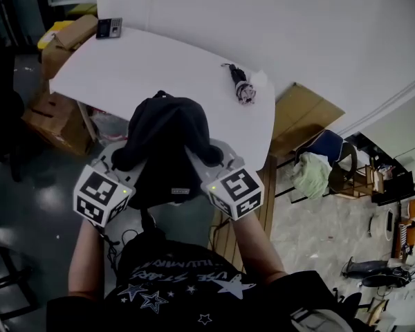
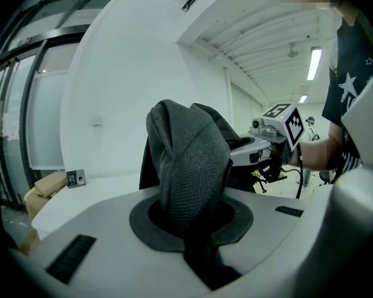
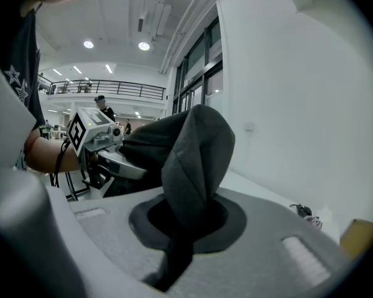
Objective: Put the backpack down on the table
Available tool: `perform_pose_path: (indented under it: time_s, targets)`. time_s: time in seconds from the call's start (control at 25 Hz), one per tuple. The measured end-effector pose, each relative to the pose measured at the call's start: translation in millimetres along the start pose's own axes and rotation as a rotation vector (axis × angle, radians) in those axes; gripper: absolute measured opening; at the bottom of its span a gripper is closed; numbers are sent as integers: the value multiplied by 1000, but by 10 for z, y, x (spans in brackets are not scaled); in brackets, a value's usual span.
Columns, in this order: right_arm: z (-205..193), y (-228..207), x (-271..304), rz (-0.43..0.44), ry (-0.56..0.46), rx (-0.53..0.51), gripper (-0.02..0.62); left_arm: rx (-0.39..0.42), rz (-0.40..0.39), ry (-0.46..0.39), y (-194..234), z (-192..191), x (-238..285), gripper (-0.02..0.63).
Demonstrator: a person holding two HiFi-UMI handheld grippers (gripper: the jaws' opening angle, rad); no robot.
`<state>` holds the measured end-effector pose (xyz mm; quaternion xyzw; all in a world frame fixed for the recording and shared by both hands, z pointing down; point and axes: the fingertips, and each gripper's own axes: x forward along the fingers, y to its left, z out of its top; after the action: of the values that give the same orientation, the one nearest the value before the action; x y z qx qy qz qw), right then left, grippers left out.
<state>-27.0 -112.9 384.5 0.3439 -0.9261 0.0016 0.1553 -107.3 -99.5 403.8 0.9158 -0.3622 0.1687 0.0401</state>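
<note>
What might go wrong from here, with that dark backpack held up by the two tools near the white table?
1. The left gripper and the right gripper each have their jaws shut on only a fold of the backpack; a fold may slip and the bag drop.
2. The backpack hangs at the near edge of the table; set down there, it might tip off.
3. A small bundle lies near the table's right edge and could get knocked.
</note>
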Motion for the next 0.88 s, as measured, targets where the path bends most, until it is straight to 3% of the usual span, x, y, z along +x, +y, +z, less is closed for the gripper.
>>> perform_pose_path:
  time_s: [0.52,0.88]
  targets:
    - [503,-377,789,-126,-24,-15,17,57,-69,-64,1039,331,194,54]
    - [605,-561,1062,-152,-11,-31,17,46,-88,-78,1360,389,343,54]
